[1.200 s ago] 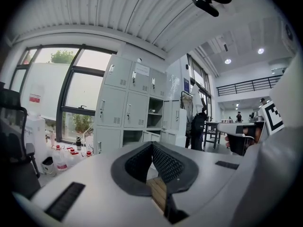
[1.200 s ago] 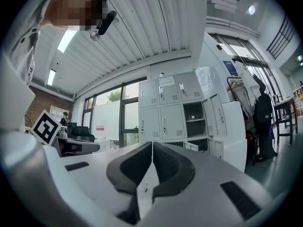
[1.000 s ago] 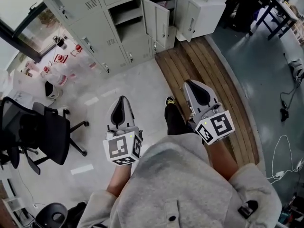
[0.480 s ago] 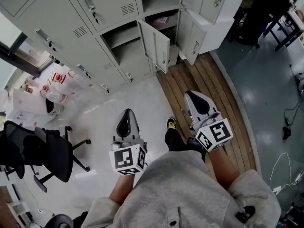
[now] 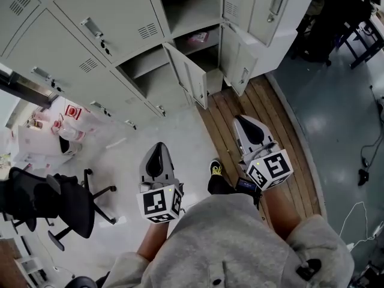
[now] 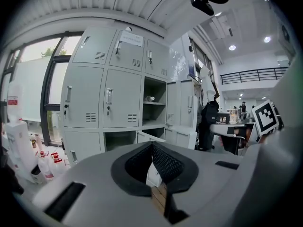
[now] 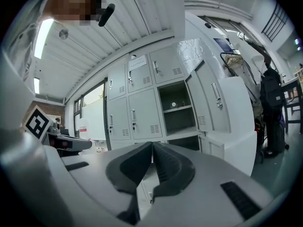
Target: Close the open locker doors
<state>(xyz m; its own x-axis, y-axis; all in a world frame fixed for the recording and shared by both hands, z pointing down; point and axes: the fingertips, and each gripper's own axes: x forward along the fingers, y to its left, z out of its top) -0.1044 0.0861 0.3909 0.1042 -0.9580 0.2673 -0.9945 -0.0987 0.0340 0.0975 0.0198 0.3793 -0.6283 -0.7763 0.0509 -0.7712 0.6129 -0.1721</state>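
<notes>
The left claw [image 5: 158, 146] and right claw [image 5: 242, 120] are both hovering closed and empty, pointing toward the open locker doors [image 5: 189, 77].

Matt painted metal lockers [image 5: 114, 11], wood plank floor [image 5: 231, 110]

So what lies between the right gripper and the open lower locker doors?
Only bare wooden floor. In the head view, nothing stands between the right gripper and the open lower doors.
</notes>
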